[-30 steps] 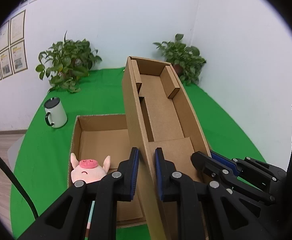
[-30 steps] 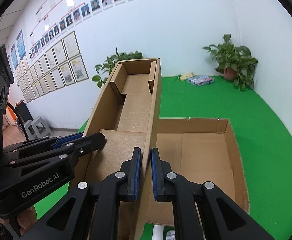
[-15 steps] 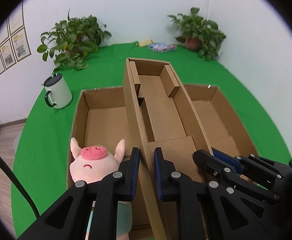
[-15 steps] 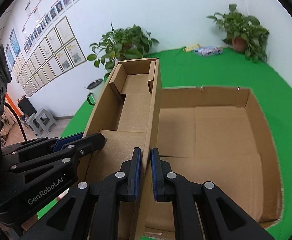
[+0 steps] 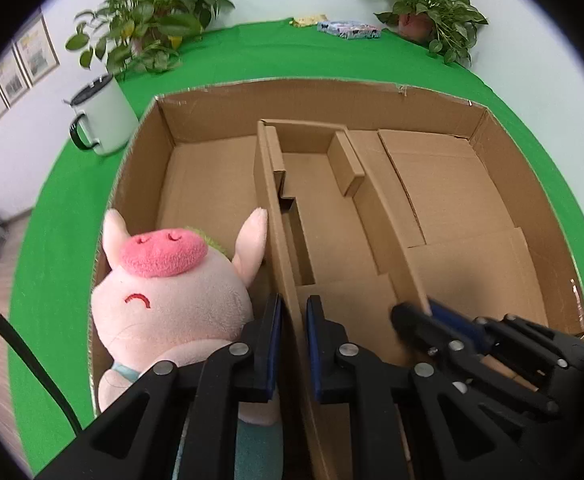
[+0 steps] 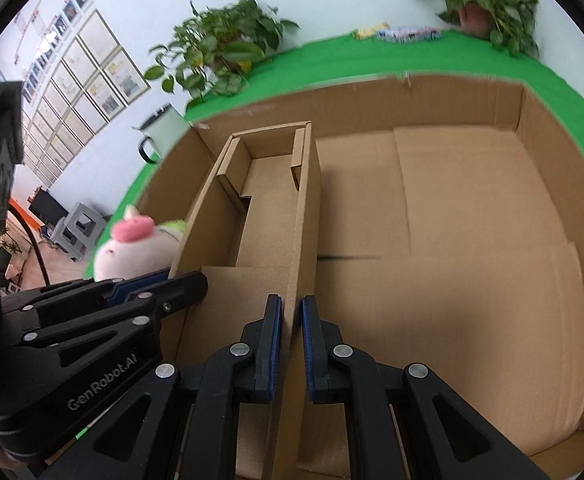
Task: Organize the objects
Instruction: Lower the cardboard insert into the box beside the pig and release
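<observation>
Cardboard fills both views: a narrow open-topped cardboard tray (image 5: 324,216) hangs inside a large open carton (image 5: 492,128), and everything else is placed against that carton. The left gripper (image 5: 292,344) points steeply down into the carton, its 2 blue-padded jaws pinched tight on the tray's left side wall. The right gripper (image 6: 290,344) slants down the same way and its jaws are clamped on the tray's right side wall; in the left wrist view it shows as a black and blue shape (image 5: 452,336) at the tray's near right corner. The tray runs lengthwise from the carton's near side toward its far wall, and whether its base touches the carton floor I cannot tell. Inside the carton, at its near left corner and touching the tray's left wall, sits a pink pig plush (image 5: 171,296). To the right of the tray the carton floor is bare brown flaps.

Outside the carton, a green cloth (image 5: 71,216) covers the surface. A white mug with a dark handle (image 5: 99,120) stands just beside the carton's far left corner. Beyond the far wall are 2 potted plants, 1 at the left (image 5: 151,24) and 1 at the right (image 5: 424,8), with a flat colourful packet (image 5: 350,29) between them. Framed pictures (image 6: 91,72) line the white wall to the left.
</observation>
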{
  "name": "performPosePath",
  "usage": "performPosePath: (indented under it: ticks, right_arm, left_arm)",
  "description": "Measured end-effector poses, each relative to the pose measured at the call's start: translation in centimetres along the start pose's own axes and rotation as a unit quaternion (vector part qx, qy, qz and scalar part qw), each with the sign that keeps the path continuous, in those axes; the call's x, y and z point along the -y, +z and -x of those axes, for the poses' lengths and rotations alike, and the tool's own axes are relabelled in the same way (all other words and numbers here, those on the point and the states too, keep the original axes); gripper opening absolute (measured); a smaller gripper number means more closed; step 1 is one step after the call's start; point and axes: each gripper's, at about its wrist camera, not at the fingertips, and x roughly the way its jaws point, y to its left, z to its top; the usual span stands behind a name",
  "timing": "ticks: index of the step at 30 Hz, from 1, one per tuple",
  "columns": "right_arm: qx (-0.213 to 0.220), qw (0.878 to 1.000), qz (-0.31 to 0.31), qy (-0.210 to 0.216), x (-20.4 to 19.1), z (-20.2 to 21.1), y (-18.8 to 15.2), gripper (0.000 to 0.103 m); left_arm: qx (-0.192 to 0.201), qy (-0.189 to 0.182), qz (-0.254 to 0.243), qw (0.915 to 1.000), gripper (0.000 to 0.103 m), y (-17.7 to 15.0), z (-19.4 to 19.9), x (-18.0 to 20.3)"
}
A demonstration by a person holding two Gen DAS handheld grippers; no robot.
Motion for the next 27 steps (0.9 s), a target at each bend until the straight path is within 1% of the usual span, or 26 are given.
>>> performPosePath:
  ticks: [1,3,5,9,11,13,15,18,19,20,22,23,24,25,27]
  right_arm:
    - [-0.004,1.000,-0.002,0.003,0.0,-0.5,-0.2,0.007]
    - [-0.004,1.000,-0.003,0.002,-0.6,-0.7,-0.9,0.006]
    - [-0.003,1.000,-0.001,-0.003,-0.7,-1.0,-1.3,0.006]
    - [0.001,1.000,0.007,-0.009,-1.4,-1.2,-1.4,0.007]
    - [0.001,1.000,0.012,-0.013,-2.0,-1.4,-1.2,0.007]
    - [0.004,0.999,0.034,-0.028,-2.9,-1.6,-1.2,0.007]
    - [0.006,0.998,0.054,-0.040,-3.6,-1.5,-1.2,0.009]
    - [0.008,0.997,0.061,-0.037,-3.7,-0.6,-1.3,0.011]
    - [0.022,0.997,0.061,-0.034,-3.9,0.4,-1.3,0.012]
    - [0.036,0.997,0.064,-0.032,-3.9,1.3,-1.3,0.014]
    - [0.077,0.993,0.082,-0.023,-4.2,4.4,-1.7,0.040]
    - [0.092,0.991,0.090,-0.019,-4.2,5.7,-2.1,0.068]
    - [0.111,0.989,0.099,-0.014,-4.2,7.3,-2.7,0.084]
    - [0.130,0.986,0.106,-0.012,-4.1,8.8,-3.4,0.086]
    - [0.154,0.981,0.113,-0.015,-3.3,12.0,-5.5,0.086]
  left_arm:
    - [-0.001,0.001,0.002,1.0000,0.014,0.0,0.1,0.0]
    - [-0.003,-0.011,0.015,0.9998,0.014,0.1,0.7,-0.5]
    - [0.003,-0.012,0.026,0.9996,0.014,0.1,1.6,-0.9]
    - [0.037,-0.005,0.032,0.9988,0.014,-0.4,4.5,-2.0]
    - [0.055,-0.009,0.040,0.9977,0.014,-0.8,5.9,-2.8]
    - [0.070,-0.009,0.045,0.9965,0.014,-1.3,7.1,-3.4]
    - [0.080,0.002,0.043,0.9958,0.014,-2.0,7.9,-3.6]
    - [0.094,0.011,0.037,0.9949,0.014,-3.1,8.9,-3.5]
    - [0.101,0.012,0.036,0.9942,0.014,-3.5,9.3,-3.6]
    - [0.110,0.013,0.035,0.9933,0.015,-4.0,9.8,-3.5]
    - [0.130,0.015,0.032,0.9909,0.022,-4.9,10.8,-3.3]
    - [0.142,0.014,0.031,0.9892,0.029,-5.5,11.4,-3.1]
    - [0.153,0.012,0.030,0.9876,0.038,-6.0,11.9,-2.9]
    - [0.165,0.009,0.029,0.9858,0.043,-6.6,12.5,-2.7]
    - [0.189,0.005,0.026,0.9817,0.062,-7.7,13.6,-2.0]
